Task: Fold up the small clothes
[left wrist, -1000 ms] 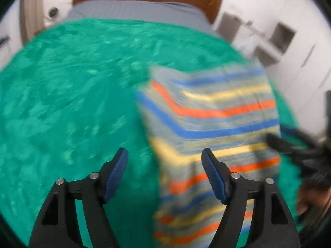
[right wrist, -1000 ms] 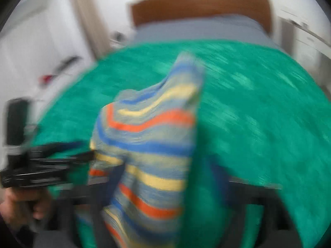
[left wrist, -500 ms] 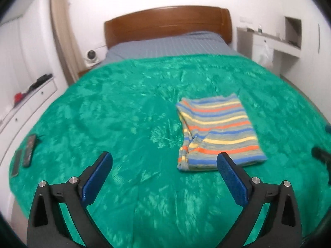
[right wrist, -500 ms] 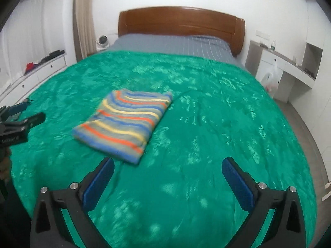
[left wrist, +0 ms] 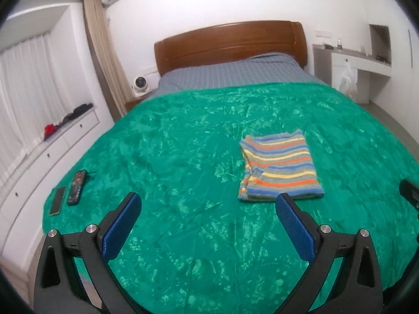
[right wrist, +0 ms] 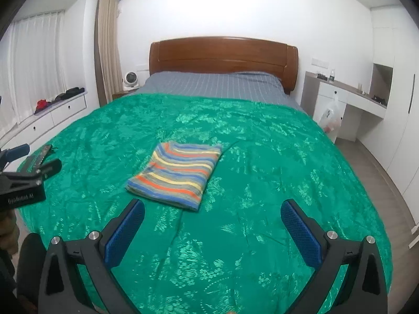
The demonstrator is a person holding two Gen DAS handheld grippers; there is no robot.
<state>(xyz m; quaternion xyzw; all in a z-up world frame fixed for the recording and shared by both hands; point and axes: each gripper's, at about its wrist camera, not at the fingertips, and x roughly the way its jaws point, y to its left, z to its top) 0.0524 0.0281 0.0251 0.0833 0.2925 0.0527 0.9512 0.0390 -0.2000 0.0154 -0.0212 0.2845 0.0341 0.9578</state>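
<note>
A wide bed (left wrist: 183, 235) with a brown wooden headboard (left wrist: 230, 44) carries everything. A green, shiny blanket (right wrist: 262, 183) covers most of it; a grey checked sheet (right wrist: 214, 85) shows at the head end. On the blanket, near the middle, lies a folded striped garment (right wrist: 175, 174), flat and squared. Well apart from it, by the blanket's left edge, a phone (left wrist: 57, 200) and a dark remote (left wrist: 76, 187) lie side by side.

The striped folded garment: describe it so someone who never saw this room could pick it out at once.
A wooden-headboard bed fills the room, covered by a shiny green blanket. Near the blanket's middle lies a flat, folded rectangular knit garment. It alone is banded in blue, orange, yellow and grey; the only other items there are two dark phones at the left edge.
</note>
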